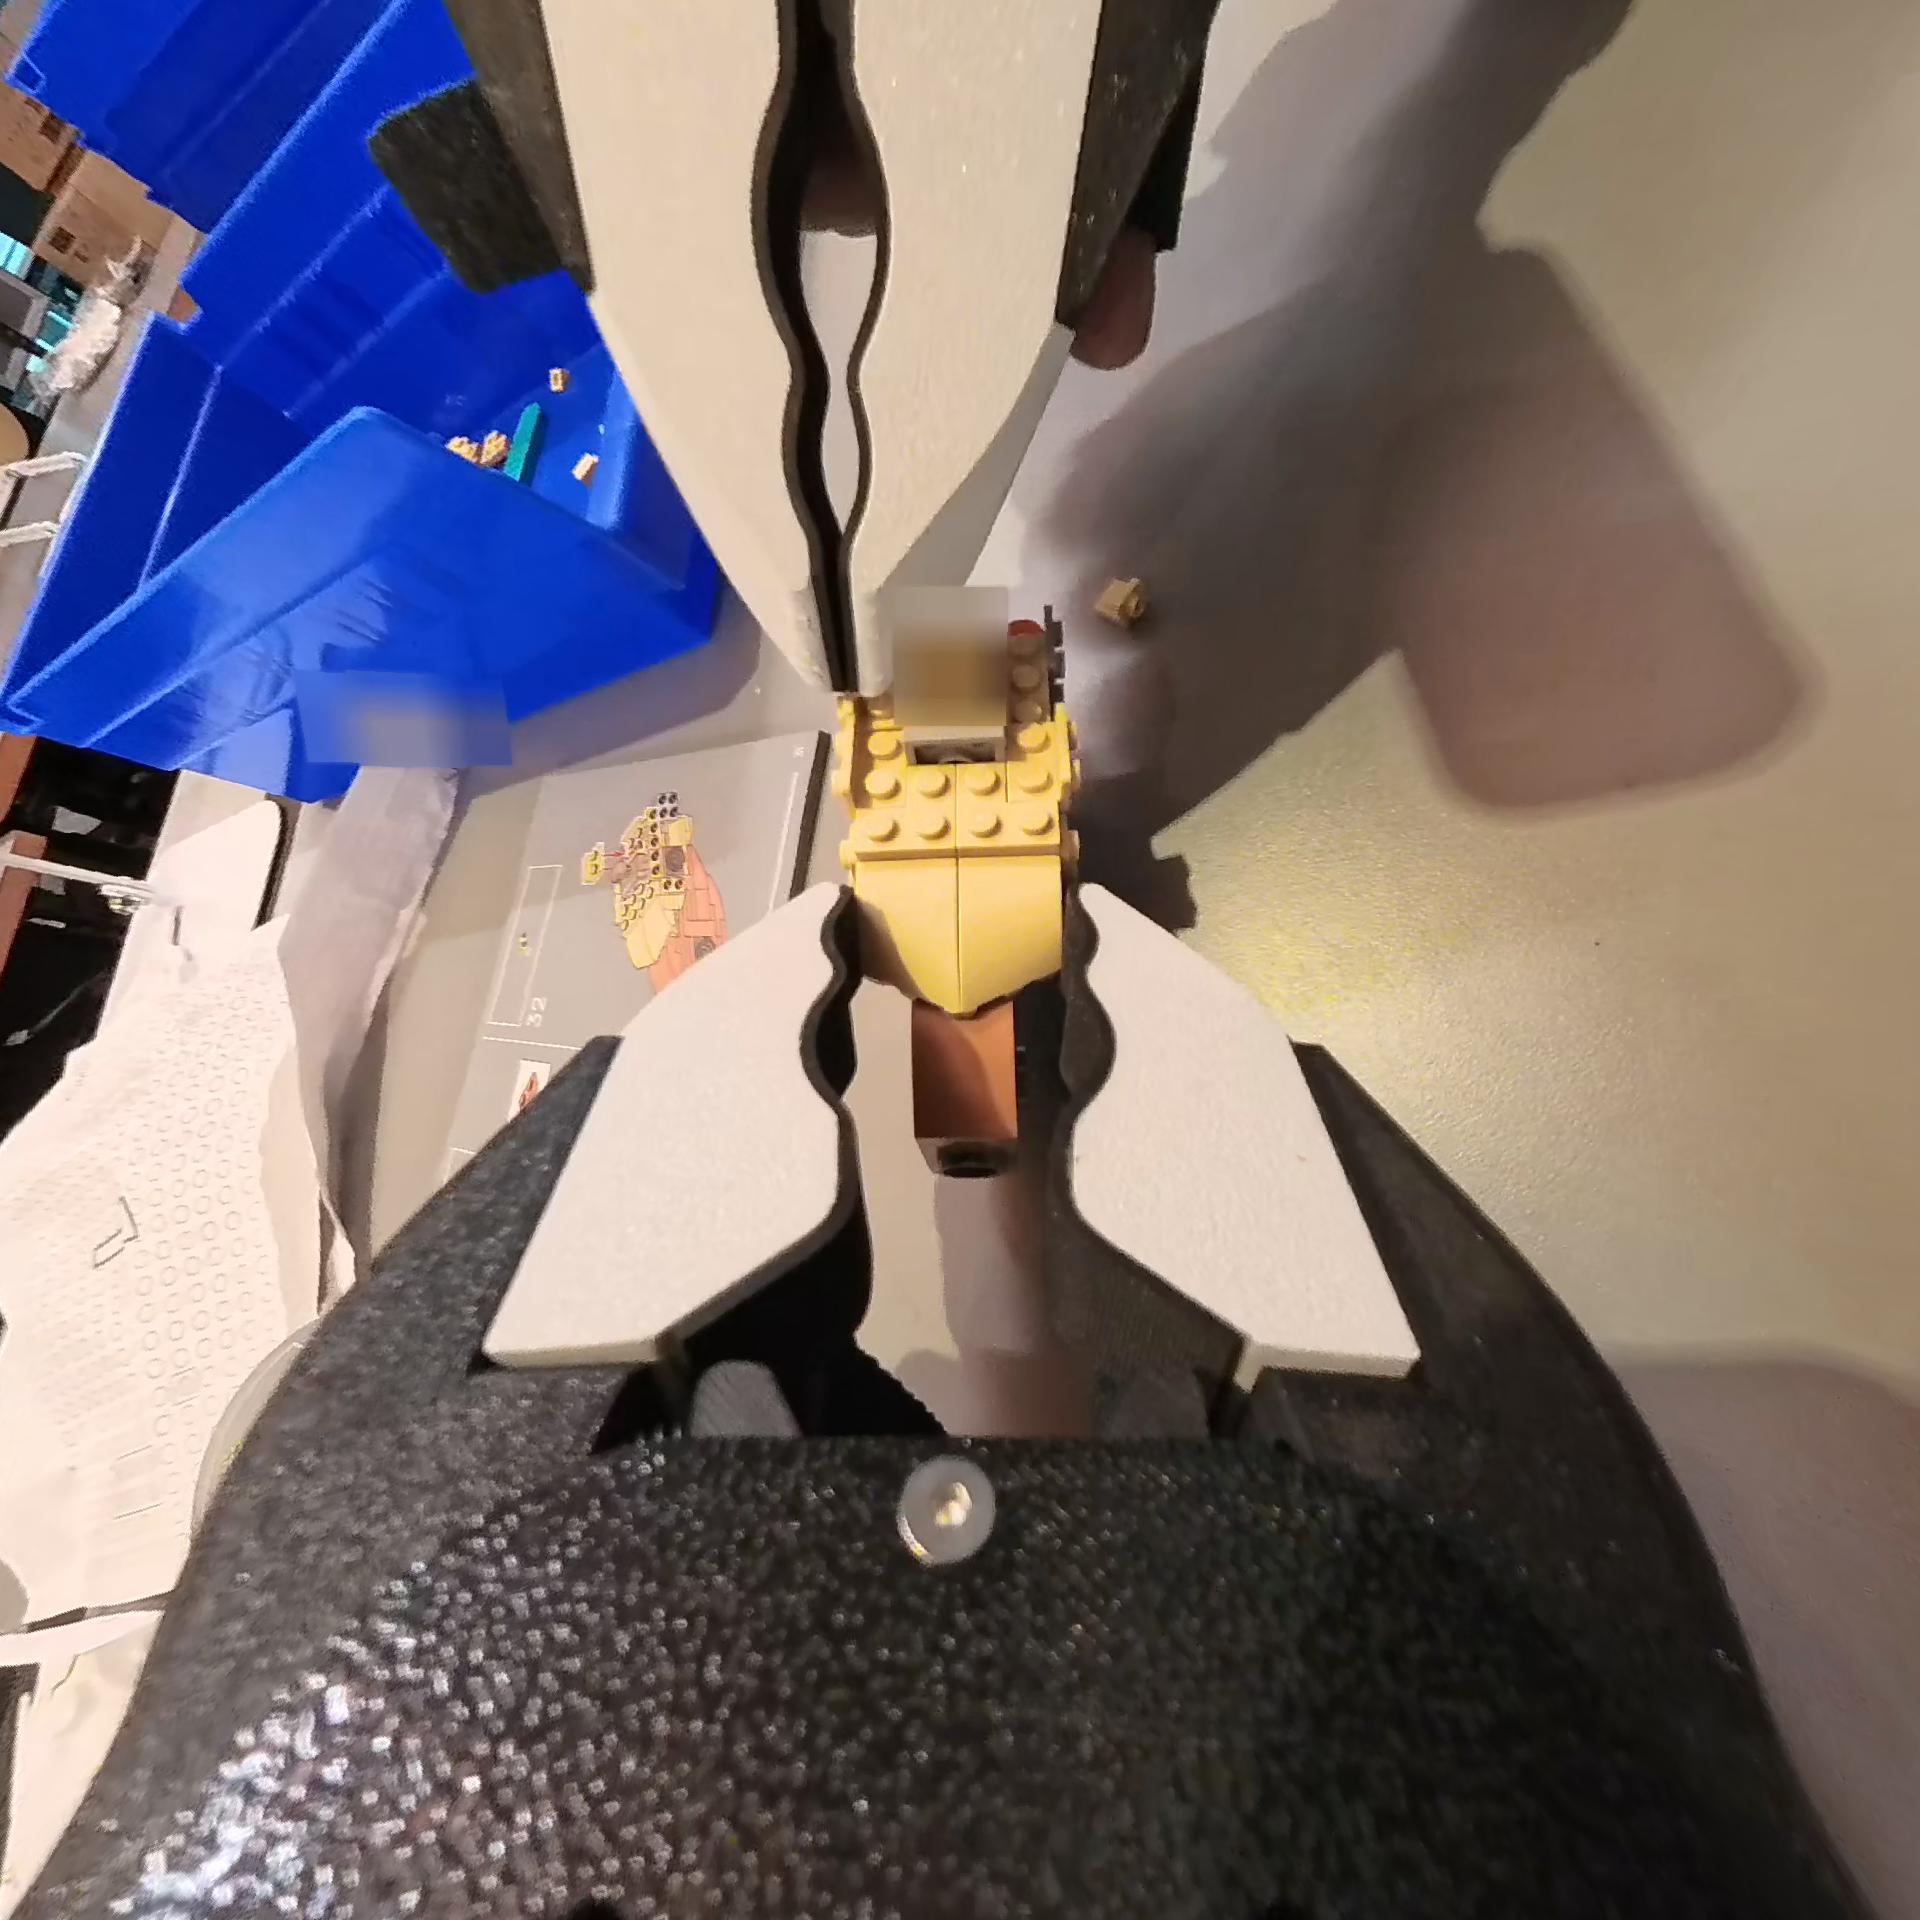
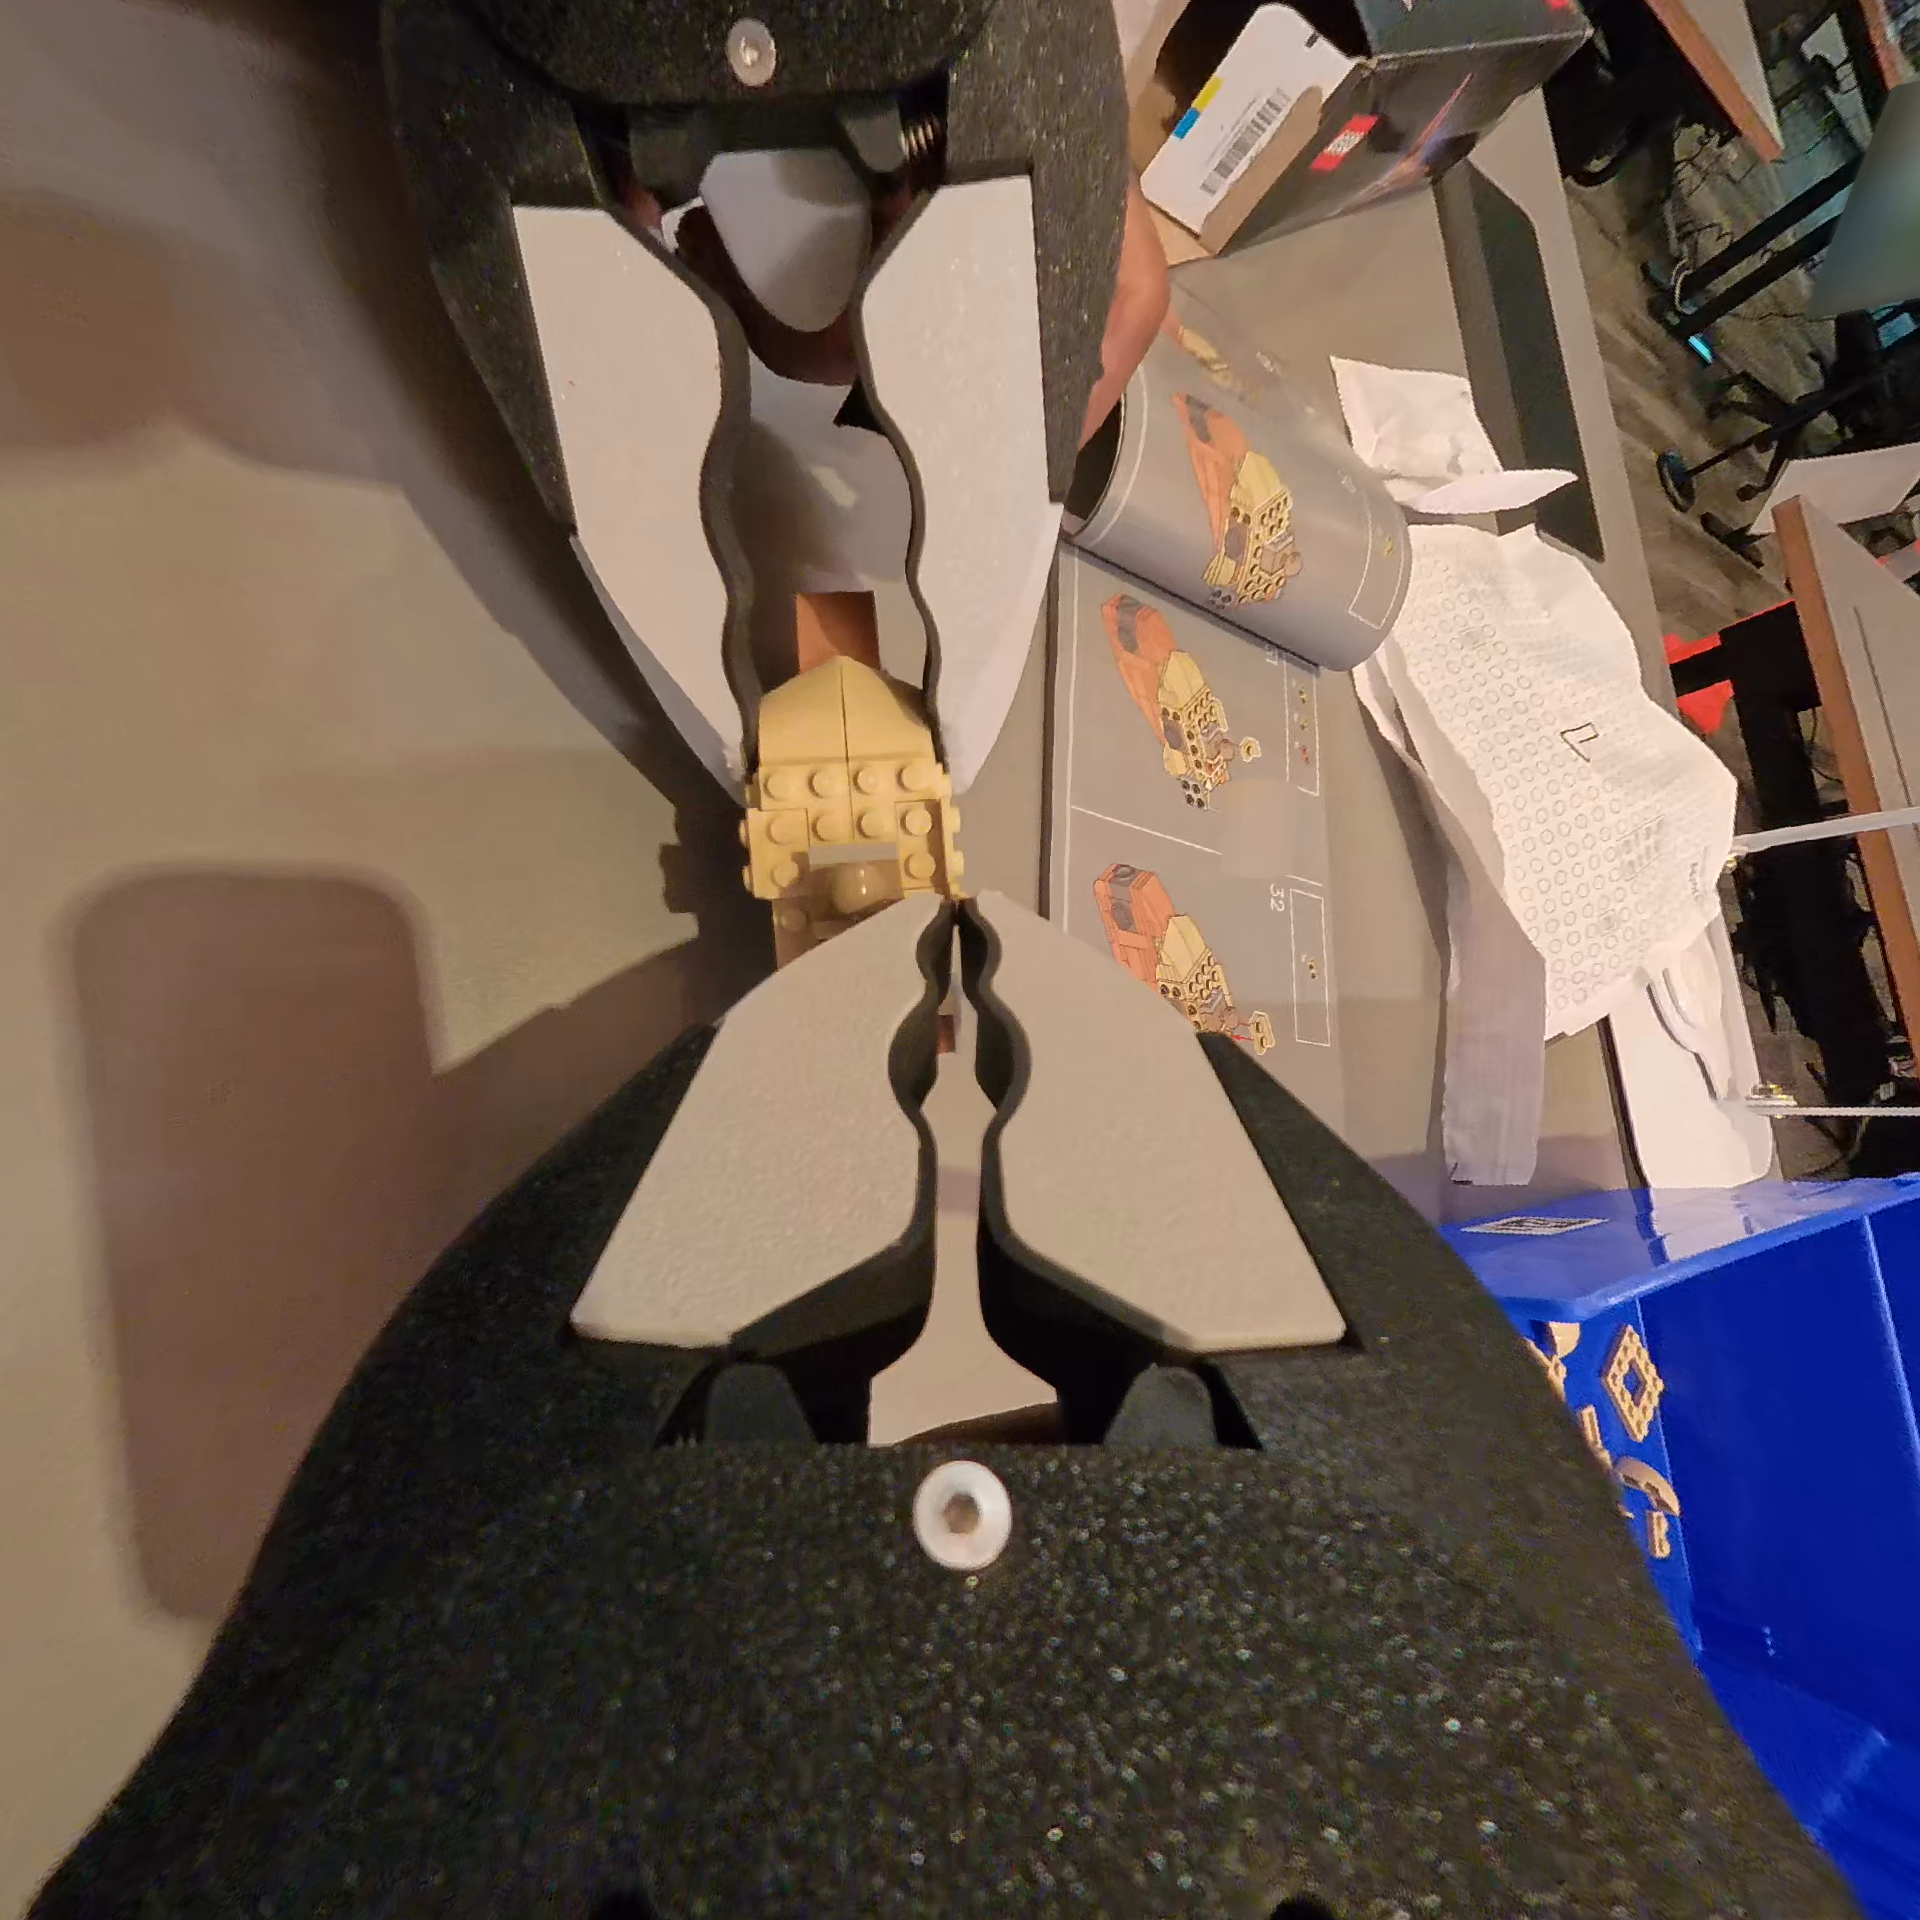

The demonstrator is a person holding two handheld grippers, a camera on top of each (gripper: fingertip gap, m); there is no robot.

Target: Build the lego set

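Note:
The lego model (image 1: pixel 956 831) is a tan studded block with a rounded tan nose and a brown brick behind it. My left gripper (image 1: pixel 956 914) is shut on its rounded part and holds it above the table. My right gripper (image 1: pixel 842 670) comes in from the top of the left wrist view, jaws together, its tips touching the model's far left corner. In the right wrist view the model (image 2: pixel 842 821) sits between the left gripper (image 2: pixel 842 743) above and my right gripper (image 2: pixel 956 914) below. I cannot see whether the right jaws pinch a small piece.
A loose tan piece (image 1: pixel 1122 603) lies on the table beyond the model. Blue bins (image 1: pixel 364 582) with small parts stand to the left and also show in the right wrist view (image 2: pixel 1714 1403). The open instruction booklet (image 2: pixel 1174 727), white paper bags (image 2: pixel 1538 707) and a box (image 2: pixel 1351 104) lie beside. Both grippers' tips are close together, under 4 cm apart.

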